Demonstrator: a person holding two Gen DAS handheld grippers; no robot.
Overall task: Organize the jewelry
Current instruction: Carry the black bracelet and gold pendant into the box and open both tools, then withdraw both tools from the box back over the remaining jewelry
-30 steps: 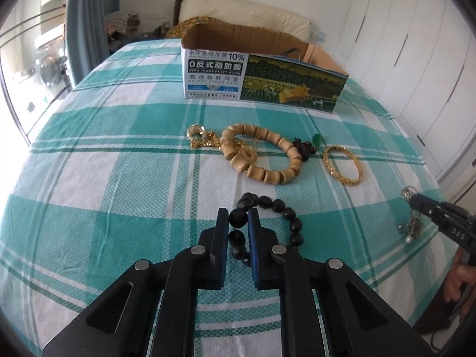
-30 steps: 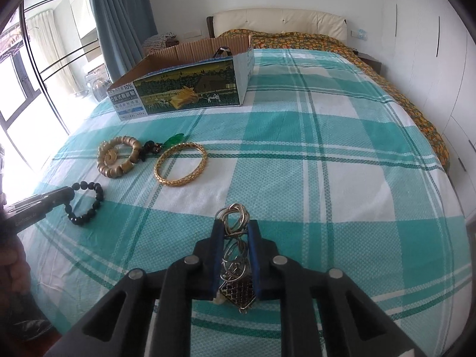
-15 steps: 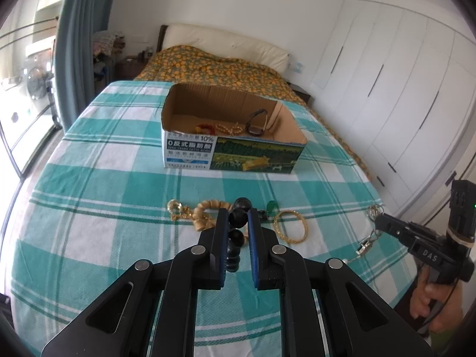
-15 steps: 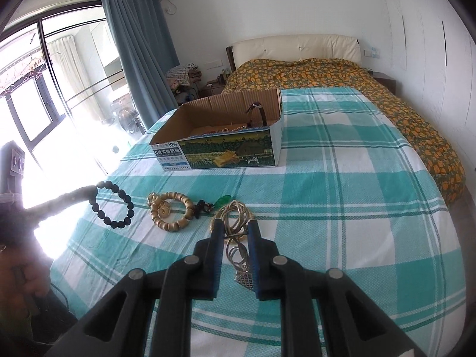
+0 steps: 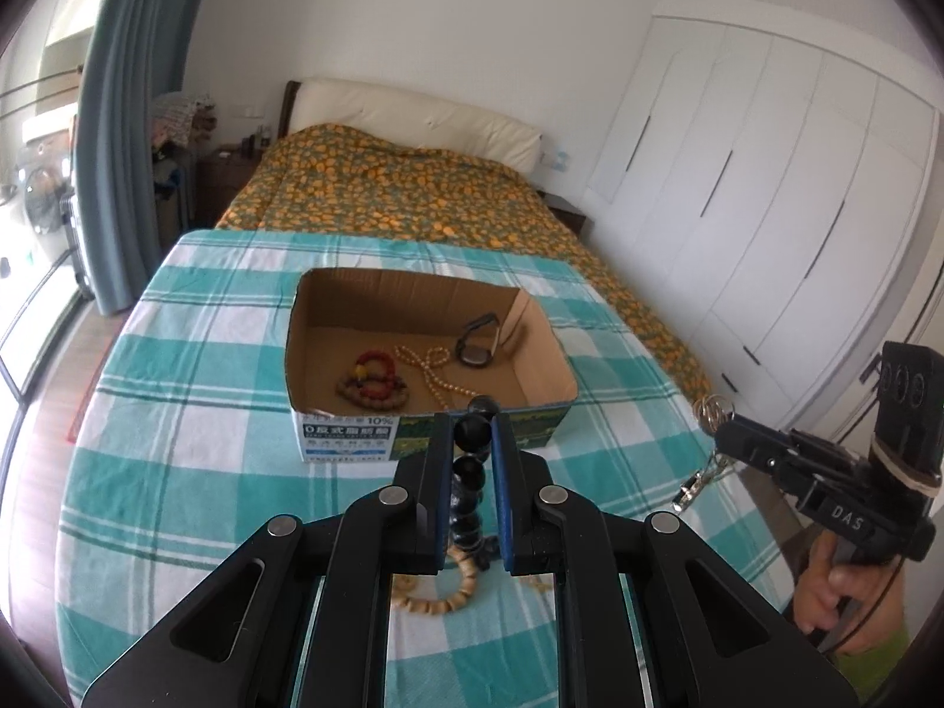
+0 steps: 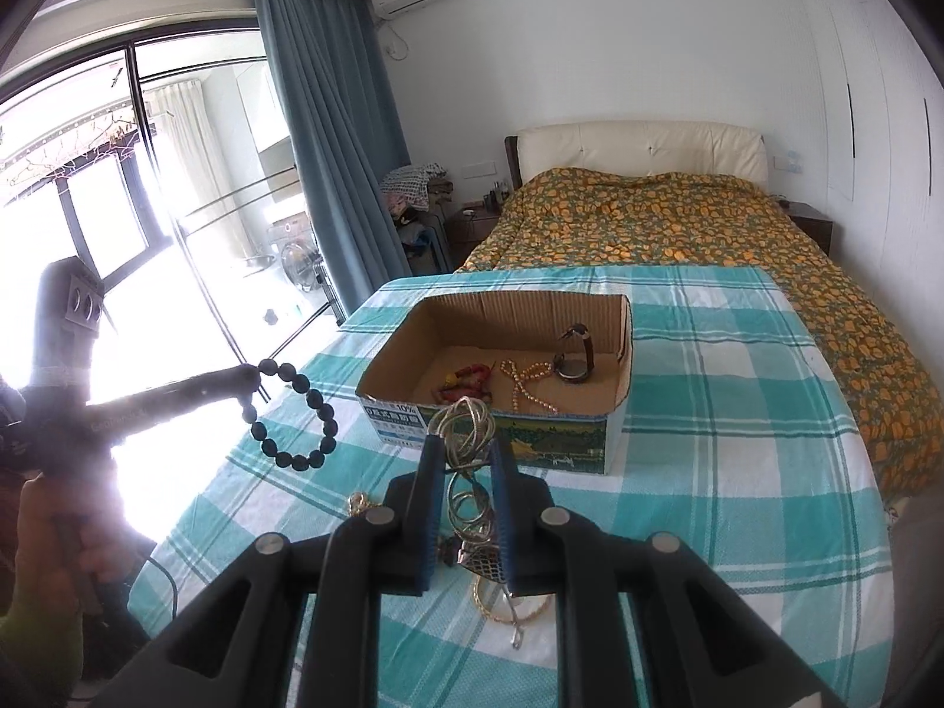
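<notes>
Box: your cardboard box [image 5: 330,348] already holds a watch [image 5: 477,347], pearl strand [image 5: 433,370] and red-brown beads [image 5: 371,380].
Left on bed: wooden bead bracelet [image 5: 448,590], gold bangle [image 6: 507,610].
Left gripper [image 5: 472,442]: you're pinching the glossy black bead bracelet [image 6: 295,413], dangling short of the box.
Right gripper [image 6: 463,442]: you're clamping a silver chain [image 6: 466,430], looped and tangled.

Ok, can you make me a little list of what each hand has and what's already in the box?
left gripper: fingers shut on the black bead bracelet, lifted off the bed
right gripper: fingers shut on the silver keyring bunch, lifted
cardboard box: open, holds red and brown bead bracelets, pearl necklace, watch
checked blanket: wooden bead bracelet and gold bangle lie here
</notes>
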